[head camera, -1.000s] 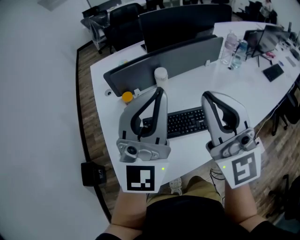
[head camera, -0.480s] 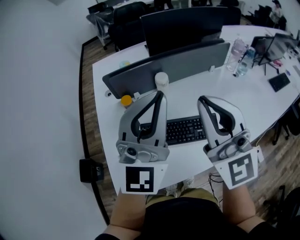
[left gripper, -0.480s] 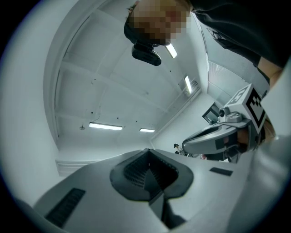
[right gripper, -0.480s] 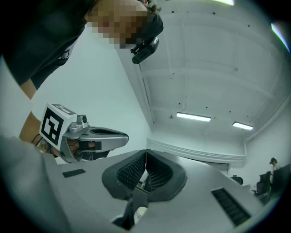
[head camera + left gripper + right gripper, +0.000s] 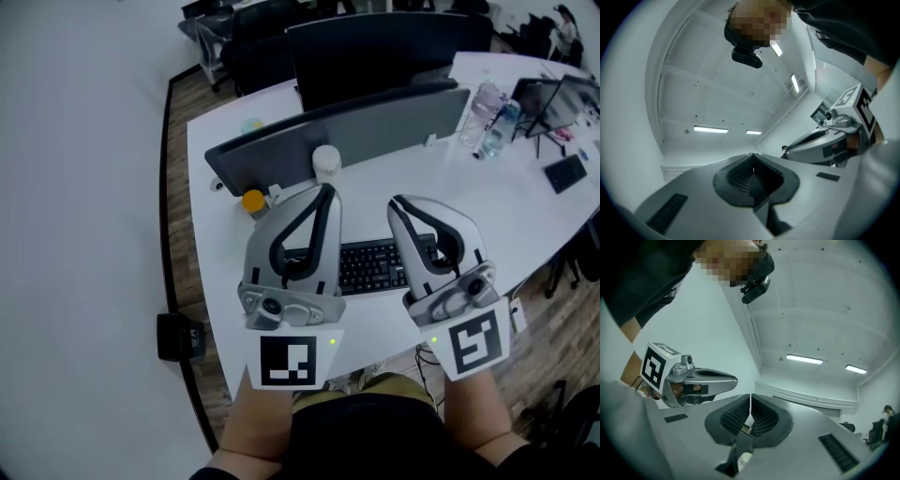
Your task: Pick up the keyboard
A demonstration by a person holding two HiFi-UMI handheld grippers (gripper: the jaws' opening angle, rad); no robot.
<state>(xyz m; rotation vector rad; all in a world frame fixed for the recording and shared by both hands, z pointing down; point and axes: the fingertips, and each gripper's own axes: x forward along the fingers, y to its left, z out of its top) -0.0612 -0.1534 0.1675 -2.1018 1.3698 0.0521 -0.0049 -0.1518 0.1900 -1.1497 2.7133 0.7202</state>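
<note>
Both grippers are shut tight with nothing in them: the left gripper [image 5: 752, 161] shows its ribbed pads pressed together against a bare ceiling, and the right gripper [image 5: 750, 405] has its pads meeting the same way, empty. Each one tilts upward, so each gripper view catches the ceiling lights [image 5: 710, 129] and the other gripper off to the side rather than the desk. From the head view the pair sit side by side, close to the person's body, marker cubes nearest the camera, tips pointing away over the near edge of the white desk [image 5: 487, 206]. The keyboard [image 5: 371, 266], black, lies flat on that desk, its middle showing in the gap between the two grippers while its ends run behind them. Past the left gripper's tip stand a white cylinder [image 5: 325, 161] and, further left, a small orange thing [image 5: 252, 200], both just in front of a long grey divider [image 5: 394, 122]. Behind the divider rises a dark monitor [image 5: 375, 47]. Off to the right on the desk stand two clear bottles [image 5: 480, 111], and a flat dark device [image 5: 567, 173] lies beyond them. A black box [image 5: 178, 337] sits on the floor at left.
</note>
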